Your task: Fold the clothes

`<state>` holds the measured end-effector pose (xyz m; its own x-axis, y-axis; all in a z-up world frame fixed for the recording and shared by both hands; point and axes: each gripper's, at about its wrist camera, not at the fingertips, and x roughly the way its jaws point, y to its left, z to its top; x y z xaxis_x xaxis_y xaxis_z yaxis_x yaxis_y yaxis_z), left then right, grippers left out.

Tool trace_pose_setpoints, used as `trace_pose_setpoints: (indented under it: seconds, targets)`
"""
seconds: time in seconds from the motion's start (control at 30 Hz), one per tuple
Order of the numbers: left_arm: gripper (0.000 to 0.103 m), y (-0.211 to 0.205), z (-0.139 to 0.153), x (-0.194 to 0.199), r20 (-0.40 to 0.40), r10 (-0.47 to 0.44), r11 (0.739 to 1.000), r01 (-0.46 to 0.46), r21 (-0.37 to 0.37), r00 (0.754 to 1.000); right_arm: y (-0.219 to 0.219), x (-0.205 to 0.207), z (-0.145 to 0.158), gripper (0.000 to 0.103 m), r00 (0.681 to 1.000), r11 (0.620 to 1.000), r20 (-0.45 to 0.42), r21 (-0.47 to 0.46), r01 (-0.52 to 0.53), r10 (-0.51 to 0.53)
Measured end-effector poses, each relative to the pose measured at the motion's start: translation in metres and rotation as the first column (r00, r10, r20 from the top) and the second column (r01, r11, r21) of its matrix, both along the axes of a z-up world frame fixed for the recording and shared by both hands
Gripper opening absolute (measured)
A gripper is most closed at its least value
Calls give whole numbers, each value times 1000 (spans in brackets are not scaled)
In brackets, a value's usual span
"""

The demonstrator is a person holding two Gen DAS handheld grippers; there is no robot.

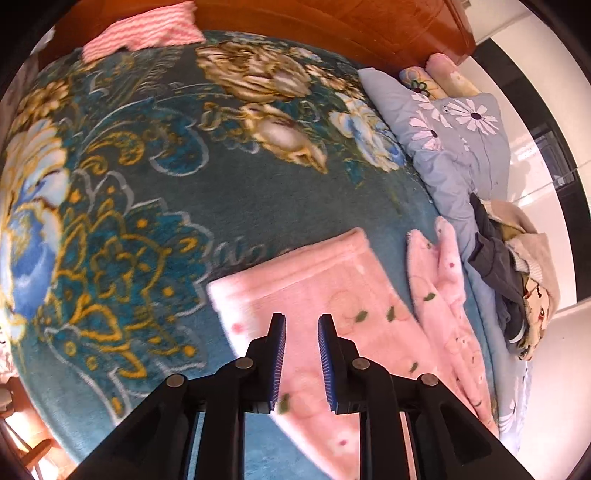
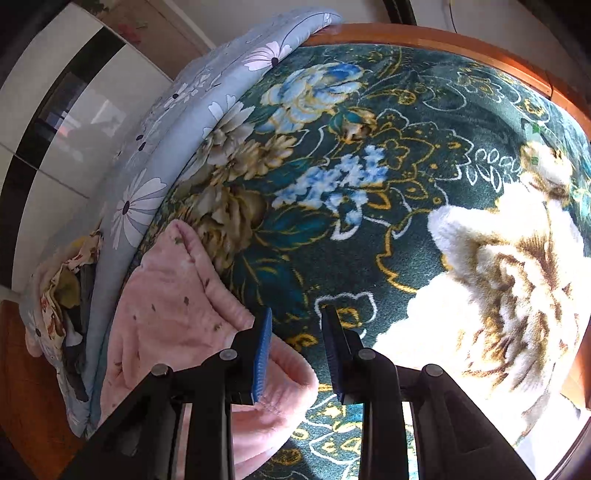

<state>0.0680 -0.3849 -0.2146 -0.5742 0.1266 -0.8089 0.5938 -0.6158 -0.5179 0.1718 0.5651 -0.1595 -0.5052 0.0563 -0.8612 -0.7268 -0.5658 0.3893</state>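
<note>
A bed is covered by a big dark teal blanket [image 1: 155, 177] with gold, blue and cream flowers, and behind it stands a brown wooden headboard [image 1: 332, 26]. Along one edge of the bed lies a grey-blue quilt [image 1: 447, 147] printed with white daisies. On the teal blanket lies the pink fleece garment [image 1: 332, 288] with small green and red dots; in the left wrist view it is spread flat near the middle bottom, and one narrower pink part of it lies just beside the flat part, toward the quilt. A pile of mixed clothes [image 1: 517, 280], dark and beige, rests on the quilt near the bed edge. At the far corner there is a pink striped cloth [image 1: 144, 31] next to the headboard. The left tongs [image 1: 301, 325] hang above the flat pink part with the fingers apart and nothing between them. The right tongs [image 2: 296, 325] are also apart; the left finger is above a thick rounded edge of the pink garment [image 2: 177, 302], but the garment is not clamped, and the other finger is over the bare blanket.
</note>
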Motion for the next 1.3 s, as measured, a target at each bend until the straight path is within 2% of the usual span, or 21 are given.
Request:
trace_pose_setpoints:
  seconds: [0.07, 0.2, 0.27, 0.33, 0.43, 0.5, 0.53, 0.57, 0.6, 0.63, 0.73, 0.77, 0.83, 0.87, 0.93, 1.03, 1.07, 1.2, 1.3]
  targets:
    - [34, 11, -3, -39, -26, -40, 999, 41, 20, 999, -32, -43, 8, 29, 993, 993, 11, 19, -114, 114]
    - [37, 30, -20, -120, 5, -99, 995, 99, 10, 995, -125, -135, 16, 29, 942, 942, 0, 9, -335, 335]
    - [41, 36, -29, -151, 14, -93, 996, 93, -3, 996, -173, -178, 20, 29, 890, 891, -19, -1, -455, 455]
    - [44, 39, -39, -175, -1, -73, 997, 73, 14, 997, -222, -211, 22, 29, 813, 813, -7, 14, -582, 582]
    - [42, 44, -53, -193, -6, -52, 998, 52, 25, 999, -285, -237, 19, 29, 698, 697, 36, 52, -716, 715]
    - [42, 51, -52, -198, -21, -63, 998, 62, -26, 998, -310, -245, 15, 29, 647, 644, 56, 65, -762, 760]
    - [39, 54, -51, -201, -25, -69, 997, 67, -48, 997, -319, -248, 12, 29, 632, 628, 64, 67, -775, 773]
    - [19, 55, -51, -203, -37, -75, 996, 74, -46, 996, -323, -250, 10, 29, 623, 620, 70, 64, -782, 779]
    - [8, 56, -52, -206, -43, -83, 996, 81, -29, 996, -326, -252, 7, 29, 620, 617, 73, 59, -784, 781]
    - [8, 56, -52, -209, -41, -85, 996, 84, -23, 996, -328, -253, 5, 29, 621, 619, 72, 52, -784, 781]
    - [6, 56, -29, -222, -73, -120, 986, 110, -128, 990, -326, -257, 3, 29, 636, 635, 66, 37, -772, 769]
    - [6, 52, -15, -222, -116, -111, 983, 92, -156, 987, -325, -258, 4, 29, 640, 640, 69, 37, -768, 765]
    - [6, 32, 12, -206, -233, -35, 986, -4, -165, 972, -323, -259, 8, 29, 649, 647, 74, 45, -761, 757]
    - [6, 23, 19, -197, -264, 1, 983, -49, -175, 965, -320, -258, 11, 29, 653, 651, 73, 54, -757, 754]
    - [6, 9, 8, -189, -200, 27, 976, -69, -205, 979, -314, -256, 13, 29, 670, 666, 72, 65, -743, 739]
    - [6, -7, -38, -181, -30, 44, 991, -47, -128, 999, -305, -252, 6, 29, 699, 698, 72, 38, -715, 712]
    - [7, -9, -49, -175, -3, 49, 993, -49, -109, 999, -303, -251, 2, 29, 706, 706, 74, 29, -708, 705]
    - [9, -12, -51, -169, -1, 40, 995, -40, -90, 999, -297, -244, -4, 29, 721, 722, 79, 9, -691, 689]
    - [11, -13, -35, -169, -24, 16, 1000, -17, -14, 1000, -283, -236, 2, 29, 746, 747, 66, 8, -665, 663]
